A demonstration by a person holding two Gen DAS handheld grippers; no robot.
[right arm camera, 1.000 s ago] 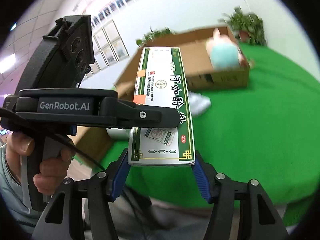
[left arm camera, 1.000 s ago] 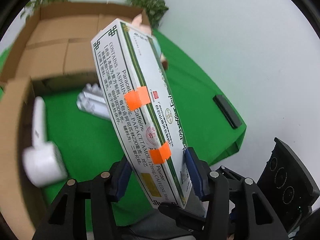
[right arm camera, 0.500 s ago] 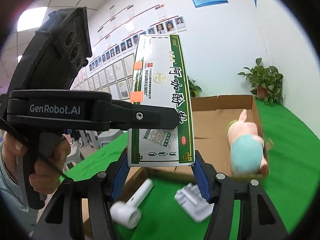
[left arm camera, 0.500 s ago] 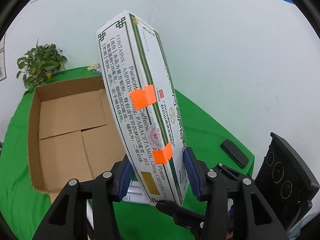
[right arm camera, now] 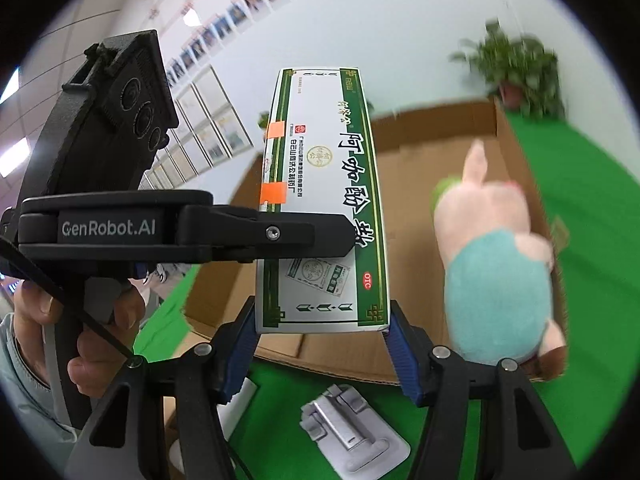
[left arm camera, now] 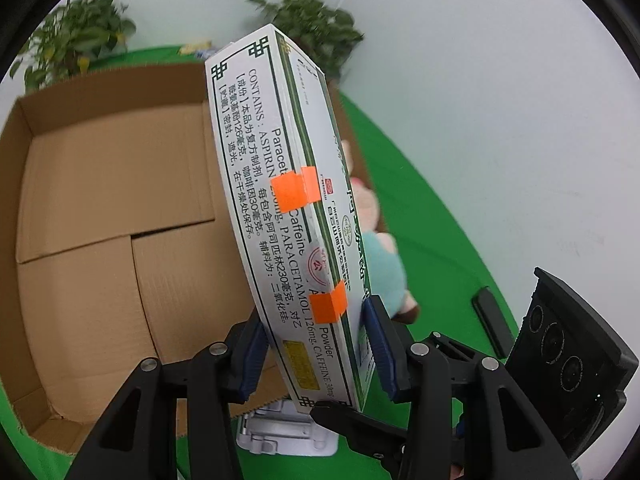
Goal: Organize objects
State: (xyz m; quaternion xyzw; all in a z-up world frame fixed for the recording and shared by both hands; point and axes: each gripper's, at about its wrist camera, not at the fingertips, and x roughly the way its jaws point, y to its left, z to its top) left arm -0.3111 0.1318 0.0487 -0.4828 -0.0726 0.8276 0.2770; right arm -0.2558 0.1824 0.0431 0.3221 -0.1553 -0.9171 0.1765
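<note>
While both the left gripper (left arm camera: 314,354) and right gripper (right arm camera: 322,350) clamp the near end of the long white-and-green cardboard medicine box (right arm camera: 322,216), its long axis points away over the open brown cardboard carton (left arm camera: 104,216), above the carton's near edge.

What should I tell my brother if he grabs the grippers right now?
Left gripper: shut on the medicine box. Right gripper: shut on the same box, across its wide face. The box is in the air above the carton.
Done: plush toy lies in the carton.
Left: lower the medicine box in, probably beside the toy. The grey packet and a white thing sit on the green cloth.
</note>
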